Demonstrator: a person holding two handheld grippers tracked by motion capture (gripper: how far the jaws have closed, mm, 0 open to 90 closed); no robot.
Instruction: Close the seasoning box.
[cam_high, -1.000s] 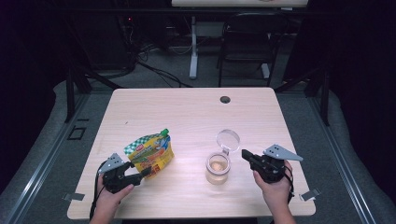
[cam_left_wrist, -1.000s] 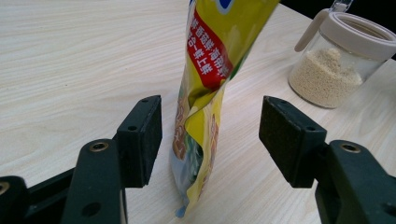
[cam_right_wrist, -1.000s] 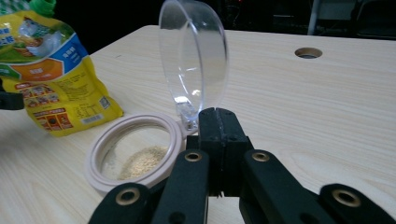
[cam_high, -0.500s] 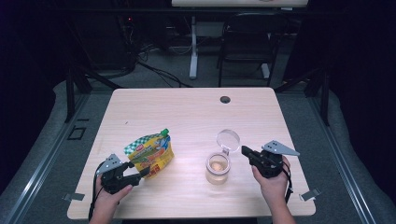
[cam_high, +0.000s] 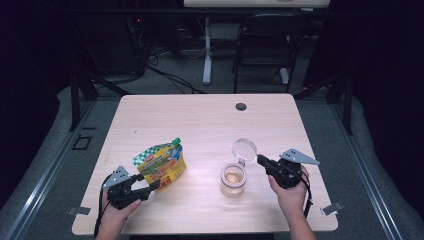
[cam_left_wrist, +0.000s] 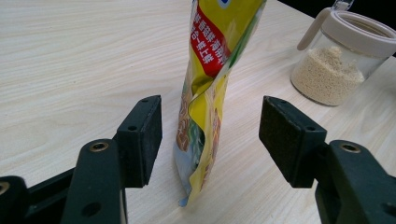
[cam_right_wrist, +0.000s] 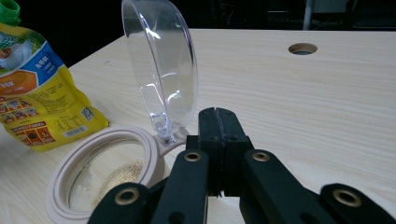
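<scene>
A yellow-and-green spouted pouch (cam_high: 161, 164) stands upright on the wooden table's front left. My left gripper (cam_high: 150, 186) is open, its jaws on either side of the pouch's (cam_left_wrist: 208, 93) near edge, pads apart from it. A glass jar (cam_high: 233, 179) with pale grains in the bottom stands front centre, its clear hinged lid (cam_high: 244, 149) flipped up. My right gripper (cam_high: 261, 160) is shut with nothing between the jaws. In the right gripper view its tips (cam_right_wrist: 218, 116) sit just beside the lid's (cam_right_wrist: 161, 70) hinge on the beige rim (cam_right_wrist: 154, 154).
A round cable hole (cam_high: 241, 106) lies near the table's far edge. A dark chair (cam_high: 265, 45) and a white table leg (cam_high: 206, 50) stand beyond the table. Bare tabletop (cam_high: 200, 125) stretches behind the pouch and jar.
My right gripper has shifted slightly farther up the table beside the jar. The left gripper, pouch and jar stand as before.
</scene>
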